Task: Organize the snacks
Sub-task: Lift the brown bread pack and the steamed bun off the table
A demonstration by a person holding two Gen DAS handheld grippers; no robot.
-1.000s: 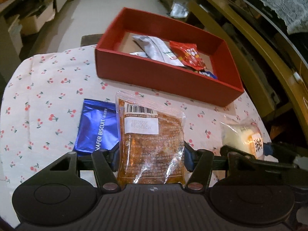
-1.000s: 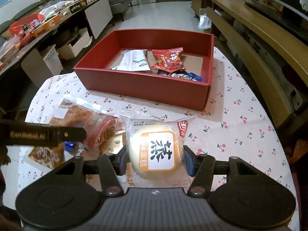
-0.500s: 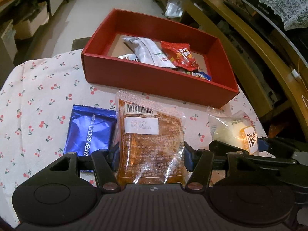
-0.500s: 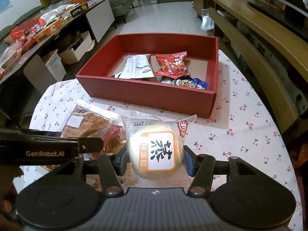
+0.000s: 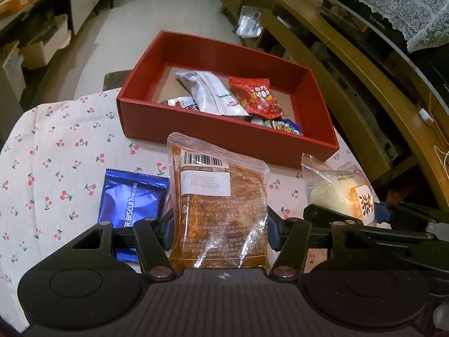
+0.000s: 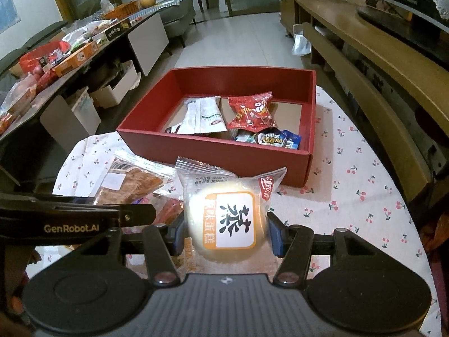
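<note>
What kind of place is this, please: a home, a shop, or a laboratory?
Most likely a home living room: a grey sofa, a long wooden cabinet with a lace cover, and a cherry-print tablecloth.

Dim indoor light — fisheye-warped edges

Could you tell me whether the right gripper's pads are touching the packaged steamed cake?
Touching. The right wrist view shows the right gripper with both blue pads pressed against the sides of the steamed cake packet.
</note>
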